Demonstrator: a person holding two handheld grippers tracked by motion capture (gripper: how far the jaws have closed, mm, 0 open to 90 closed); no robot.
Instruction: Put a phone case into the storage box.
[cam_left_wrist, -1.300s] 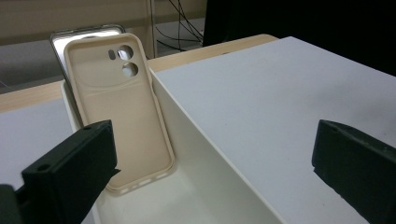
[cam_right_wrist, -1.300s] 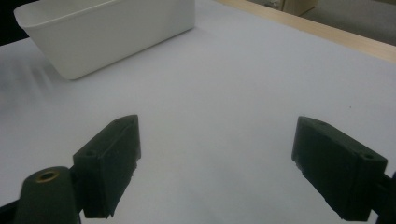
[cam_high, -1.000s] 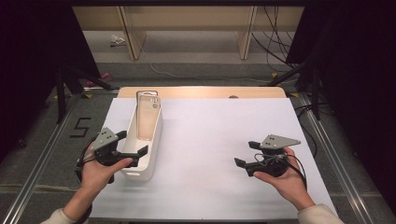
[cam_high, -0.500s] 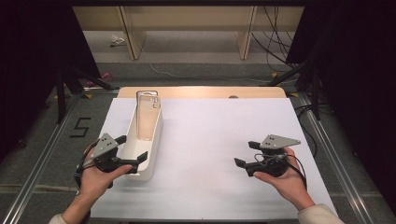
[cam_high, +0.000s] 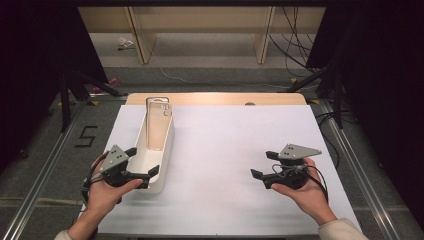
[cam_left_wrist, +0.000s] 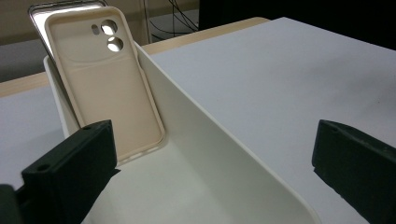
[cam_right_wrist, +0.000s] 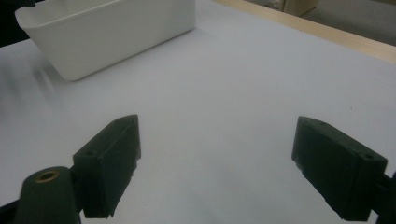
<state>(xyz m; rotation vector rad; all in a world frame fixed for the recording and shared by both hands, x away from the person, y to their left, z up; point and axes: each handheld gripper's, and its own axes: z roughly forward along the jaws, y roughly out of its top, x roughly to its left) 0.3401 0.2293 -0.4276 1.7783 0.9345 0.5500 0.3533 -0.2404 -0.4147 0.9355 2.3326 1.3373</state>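
Beige phone case (cam_left_wrist: 105, 84) leaning upright in white bin (cam_left_wrist: 224, 154), both grippers' fingers wide open, empty

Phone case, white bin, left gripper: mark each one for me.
phone case (cam_left_wrist: 105, 88), left gripper view, middle of its beige back.
white bin (cam_high: 165, 150), high view, right side wall.
left gripper (cam_high: 142, 162), high view, midway between its open fingertips.

Your left gripper (cam_high: 142, 162) sits at the near end of the white bin (cam_high: 169, 145), jaws spread, one over the bin's rim. A beige phone case (cam_high: 158, 127) leans upright at the bin's far end. Your right gripper (cam_high: 263, 164) hangs well apart over the white table (cam_high: 225, 140), jaws spread, holding nothing
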